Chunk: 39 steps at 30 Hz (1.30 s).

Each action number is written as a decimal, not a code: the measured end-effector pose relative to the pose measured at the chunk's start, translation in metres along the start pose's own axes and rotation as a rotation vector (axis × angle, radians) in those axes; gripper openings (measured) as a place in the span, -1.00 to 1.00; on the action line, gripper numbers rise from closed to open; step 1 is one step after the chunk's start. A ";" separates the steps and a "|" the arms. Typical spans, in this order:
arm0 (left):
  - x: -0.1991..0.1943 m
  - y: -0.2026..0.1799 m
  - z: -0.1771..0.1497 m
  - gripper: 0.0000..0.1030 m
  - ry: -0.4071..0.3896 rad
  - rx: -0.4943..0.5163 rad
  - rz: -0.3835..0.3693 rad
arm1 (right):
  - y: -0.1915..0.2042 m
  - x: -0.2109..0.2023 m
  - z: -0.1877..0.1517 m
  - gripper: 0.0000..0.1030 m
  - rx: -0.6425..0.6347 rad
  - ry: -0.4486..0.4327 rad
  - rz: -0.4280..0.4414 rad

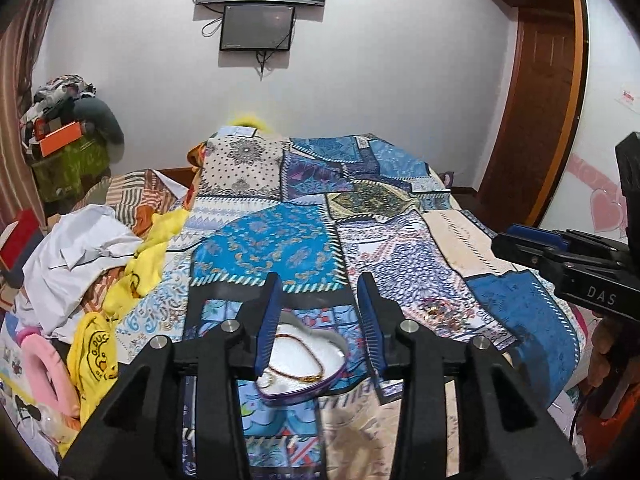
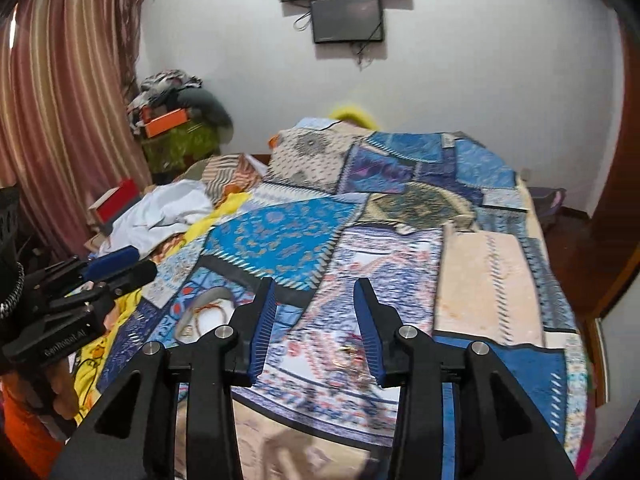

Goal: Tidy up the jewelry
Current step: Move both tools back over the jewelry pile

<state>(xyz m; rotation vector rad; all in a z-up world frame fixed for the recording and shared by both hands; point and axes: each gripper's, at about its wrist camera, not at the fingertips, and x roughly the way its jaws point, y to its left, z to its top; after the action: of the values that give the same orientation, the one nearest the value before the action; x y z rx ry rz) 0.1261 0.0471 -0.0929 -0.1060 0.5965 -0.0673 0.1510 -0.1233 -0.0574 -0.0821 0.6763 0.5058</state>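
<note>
A heart-shaped purple box point(image 1: 298, 390) with a white lining lies open on the patterned bedspread. A beaded necklace point(image 1: 296, 364) lies inside it. My left gripper point(image 1: 320, 320) is open and empty, hovering just above the box. A small heap of gold jewelry point(image 1: 438, 314) lies on the bedspread to the right of the box. In the right wrist view the heap point(image 2: 350, 354) lies between my open, empty right gripper's point(image 2: 316, 320) fingers, below them. The box point(image 2: 204, 314) shows at the left there. The right gripper point(image 1: 520, 244) also shows in the left wrist view.
The patchwork bedspread point(image 1: 304, 208) covers the bed. White and yellow clothes point(image 1: 92, 256) are piled at the left, with a pink item point(image 1: 44, 364) near the edge. A wooden door point(image 1: 536, 92) stands at the right. A striped curtain point(image 2: 60, 120) hangs at the left.
</note>
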 end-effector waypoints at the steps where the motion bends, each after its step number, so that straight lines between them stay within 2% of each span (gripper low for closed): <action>1: 0.002 -0.004 0.000 -0.22 0.004 0.001 -0.004 | -0.006 -0.003 -0.001 -0.30 0.006 -0.003 -0.010; 13: 0.044 -0.059 -0.013 -0.19 0.136 0.054 -0.075 | -0.060 -0.008 -0.031 -0.29 0.082 0.040 -0.066; 21: 0.073 -0.095 -0.034 -0.19 0.240 0.101 -0.131 | -0.081 0.001 -0.054 -0.29 0.119 0.100 -0.054; 29: 0.100 -0.110 -0.050 -0.19 0.326 0.095 -0.179 | -0.089 0.015 -0.071 -0.29 0.139 0.155 -0.018; 39: 0.117 -0.113 -0.053 -0.24 0.329 0.074 -0.190 | -0.090 0.022 -0.069 -0.29 0.143 0.161 0.010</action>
<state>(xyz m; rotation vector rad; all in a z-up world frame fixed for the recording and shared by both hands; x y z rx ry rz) 0.1895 -0.0801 -0.1882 -0.0801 0.9105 -0.2949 0.1681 -0.2096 -0.1328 0.0155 0.8688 0.4626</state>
